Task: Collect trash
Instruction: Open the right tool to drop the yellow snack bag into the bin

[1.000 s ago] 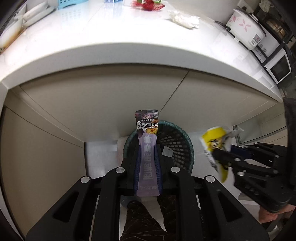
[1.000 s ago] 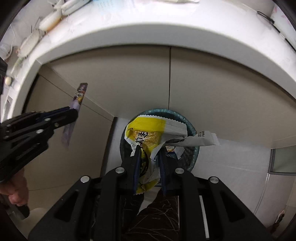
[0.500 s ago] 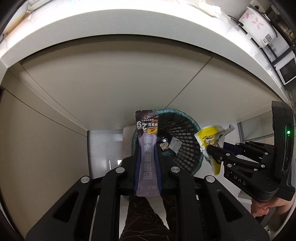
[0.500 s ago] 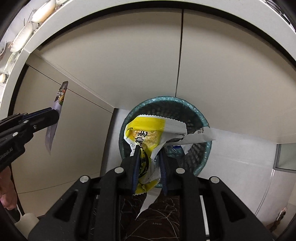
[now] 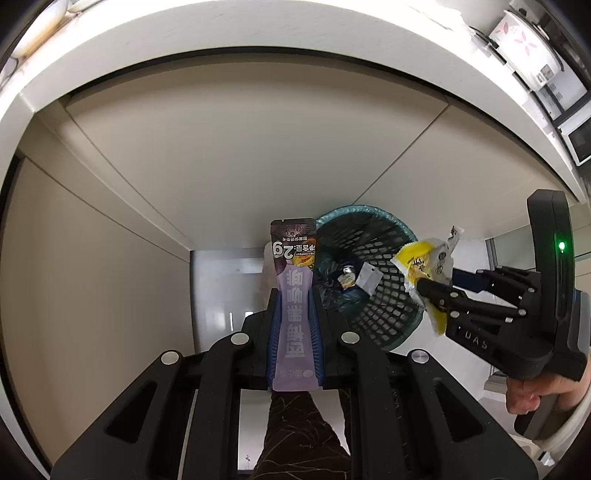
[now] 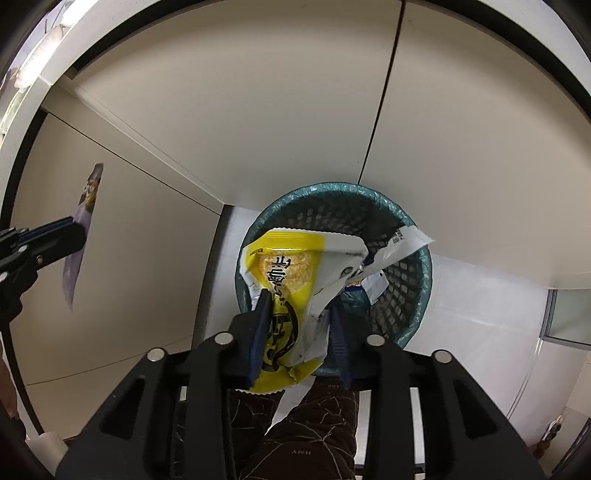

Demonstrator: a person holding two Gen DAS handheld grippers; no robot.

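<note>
My left gripper (image 5: 294, 295) is shut on a long purple snack wrapper (image 5: 293, 280) and holds it upright just left of a teal mesh trash basket (image 5: 384, 317). My right gripper (image 6: 299, 299) stands over the basket (image 6: 417, 295). Its jaws have spread apart and the torn yellow and white wrapper (image 6: 288, 273) hangs loosely between them. In the left wrist view the right gripper (image 5: 421, 286) and yellow wrapper (image 5: 424, 266) hang over the basket's right rim. In the right wrist view the left gripper (image 6: 83, 230) holds the purple wrapper (image 6: 79, 254) at far left.
The basket stands on a white tiled floor (image 6: 480, 314) against beige cabinet doors (image 5: 258, 147) under a white counter (image 5: 258, 29). A few bits of trash (image 5: 354, 280) lie inside it. A rice cooker (image 5: 524, 48) and a microwave (image 5: 576, 136) are at upper right.
Both grippers have dropped lower and closer to the basket. The right gripper's jaws have spread apart around the yellow wrapper. The left gripper still grips the purple wrapper.
</note>
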